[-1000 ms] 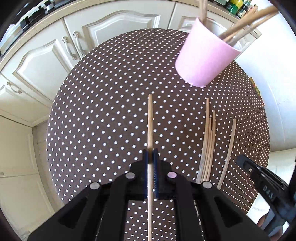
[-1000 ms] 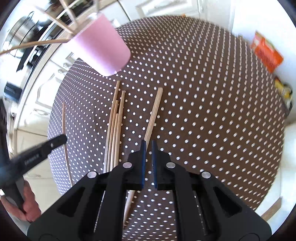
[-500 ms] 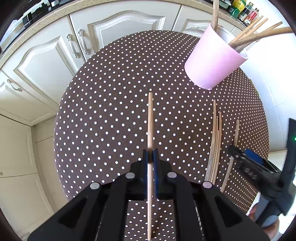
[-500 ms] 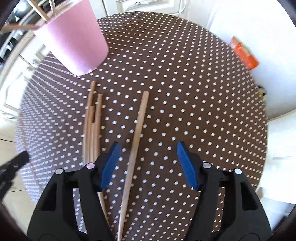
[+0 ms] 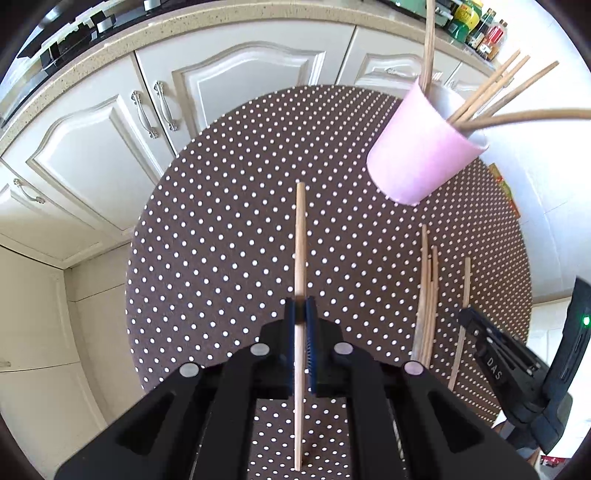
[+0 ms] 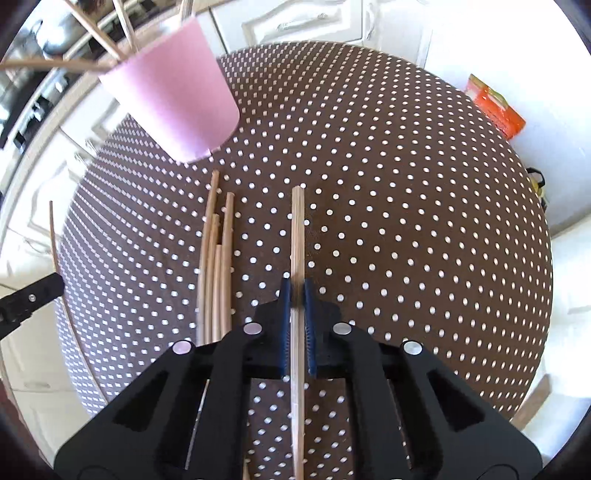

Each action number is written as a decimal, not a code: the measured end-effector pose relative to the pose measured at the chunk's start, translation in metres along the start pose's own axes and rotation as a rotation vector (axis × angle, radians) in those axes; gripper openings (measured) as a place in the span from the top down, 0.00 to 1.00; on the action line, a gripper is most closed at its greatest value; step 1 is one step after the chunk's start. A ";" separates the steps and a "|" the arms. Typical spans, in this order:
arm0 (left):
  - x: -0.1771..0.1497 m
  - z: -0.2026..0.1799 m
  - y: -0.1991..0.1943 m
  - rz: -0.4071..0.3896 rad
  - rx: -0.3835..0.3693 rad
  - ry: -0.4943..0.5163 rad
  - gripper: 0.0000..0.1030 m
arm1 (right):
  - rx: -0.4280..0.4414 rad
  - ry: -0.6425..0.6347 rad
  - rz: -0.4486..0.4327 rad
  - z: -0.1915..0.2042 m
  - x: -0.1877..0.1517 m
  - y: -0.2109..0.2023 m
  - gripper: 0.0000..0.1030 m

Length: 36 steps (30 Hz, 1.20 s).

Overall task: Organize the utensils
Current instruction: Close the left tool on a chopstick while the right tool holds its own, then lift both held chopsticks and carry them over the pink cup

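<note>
My left gripper [image 5: 300,312] is shut on a wooden chopstick [image 5: 300,236] and holds it above the round dotted table [image 5: 221,229]. My right gripper [image 6: 297,293] is shut on another wooden chopstick [image 6: 297,229] lying on or just above the table [image 6: 406,221]. A pink cup [image 5: 417,155] with several sticks in it stands at the far side; it also shows in the right wrist view [image 6: 173,99]. A bundle of loose chopsticks [image 6: 216,258] lies left of my right gripper; it also shows in the left wrist view [image 5: 426,295].
White kitchen cabinets [image 5: 110,122] stand beyond the table. An orange packet [image 6: 495,107] lies off the table's far right edge. Bottles [image 5: 476,29] stand on the counter. The right gripper's arm [image 5: 517,365] shows at the left view's right edge.
My right gripper was shut, opened around the single chopstick, and has now shut on it. My left gripper kept its chopstick and lifted higher, so the table looks smaller.
</note>
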<state>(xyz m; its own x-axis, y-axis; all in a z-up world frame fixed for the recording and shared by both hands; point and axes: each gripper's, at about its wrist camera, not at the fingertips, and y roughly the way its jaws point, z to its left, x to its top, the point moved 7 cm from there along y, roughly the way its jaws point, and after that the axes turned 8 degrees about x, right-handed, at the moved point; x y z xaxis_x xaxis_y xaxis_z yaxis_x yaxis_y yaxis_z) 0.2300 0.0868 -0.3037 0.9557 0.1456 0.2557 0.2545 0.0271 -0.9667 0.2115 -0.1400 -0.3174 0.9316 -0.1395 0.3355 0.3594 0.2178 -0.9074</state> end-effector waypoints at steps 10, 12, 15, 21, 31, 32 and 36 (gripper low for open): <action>0.006 -0.005 -0.039 -0.091 -0.044 -0.014 0.94 | 0.106 0.076 -0.190 -0.015 0.017 -0.074 0.93; 0.012 -0.005 -0.048 -0.111 -0.061 -0.025 0.94 | 0.114 0.086 -0.242 -0.019 0.032 -0.095 0.93; 0.025 -0.005 -0.064 -0.145 -0.090 -0.045 0.94 | 0.118 0.066 -0.331 -0.015 0.051 -0.127 0.93; 0.056 -0.005 -0.104 -0.252 -0.119 -0.062 0.94 | 0.107 0.056 -0.454 -0.006 0.091 -0.170 0.94; 0.115 -0.014 -0.173 -0.428 -0.136 -0.087 0.94 | 0.144 0.003 -0.530 0.004 0.127 -0.209 0.94; 0.119 -0.015 -0.178 -0.439 -0.137 -0.089 0.94 | 0.151 -0.001 -0.539 0.006 0.131 -0.214 0.94; 0.136 -0.025 -0.196 -0.486 -0.136 -0.092 0.94 | 0.171 -0.023 -0.556 0.013 0.141 -0.225 0.94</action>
<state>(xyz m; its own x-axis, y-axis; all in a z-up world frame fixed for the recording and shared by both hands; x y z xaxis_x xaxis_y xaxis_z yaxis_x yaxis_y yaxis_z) 0.3135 0.0768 -0.0794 0.7066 0.2344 0.6676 0.6892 -0.0147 -0.7244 0.2629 -0.1965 -0.0621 0.6005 -0.2567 0.7573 0.7969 0.2711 -0.5399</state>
